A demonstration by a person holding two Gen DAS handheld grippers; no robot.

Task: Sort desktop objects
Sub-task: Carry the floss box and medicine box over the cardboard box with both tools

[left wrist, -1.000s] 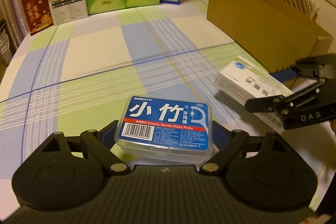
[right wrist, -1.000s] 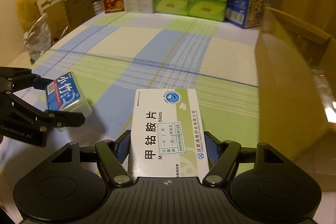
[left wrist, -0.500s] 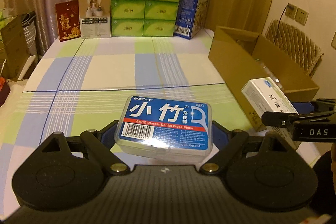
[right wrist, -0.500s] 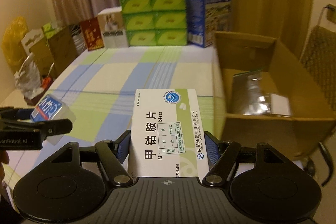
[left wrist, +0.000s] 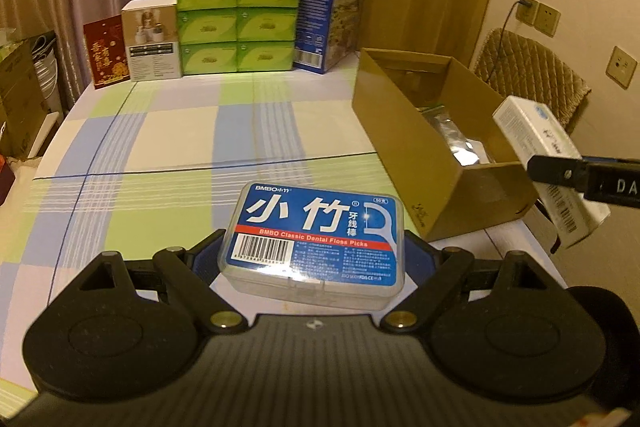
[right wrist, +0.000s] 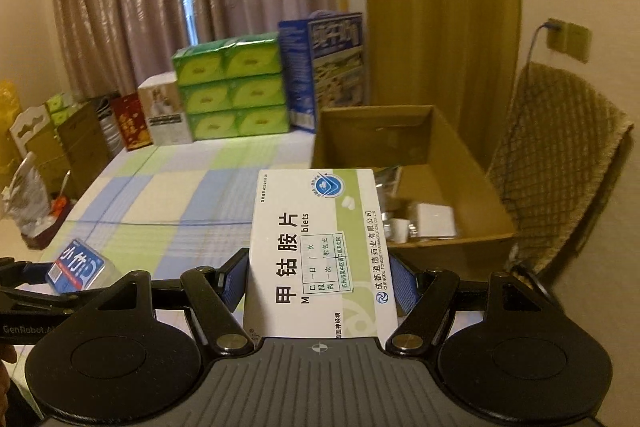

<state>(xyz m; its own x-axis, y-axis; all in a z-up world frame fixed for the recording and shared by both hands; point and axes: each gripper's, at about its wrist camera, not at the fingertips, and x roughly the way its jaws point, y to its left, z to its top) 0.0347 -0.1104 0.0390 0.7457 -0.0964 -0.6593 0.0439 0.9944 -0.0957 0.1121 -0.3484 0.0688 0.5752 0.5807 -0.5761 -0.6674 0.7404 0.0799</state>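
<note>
Floss-pick box (left wrist: pixel 316 239), labelled "BMBO Classic Dental Floss Picks", sits pinched in my left gripper (left wrist: pixel 312 259) above the checked table (left wrist: pixel 160 147). My right gripper (right wrist: pixel 320 283) clamps the white "Chengdu Tongde Pharmaceutical" tablet box (right wrist: pixel 320 251) before the cardboard box (right wrist: pixel 472 167).

Partly hidden items in two gripper camera views

The medicine box (right wrist: pixel 320 251) covers the near left of the cardboard box (right wrist: pixel 452 163); small white items (right wrist: pixel 432 221) inside it are unidentifiable. The right gripper (left wrist: pixel 588 179) runs off the picture's edge, and the medicine box's fine print is illegible.
</note>
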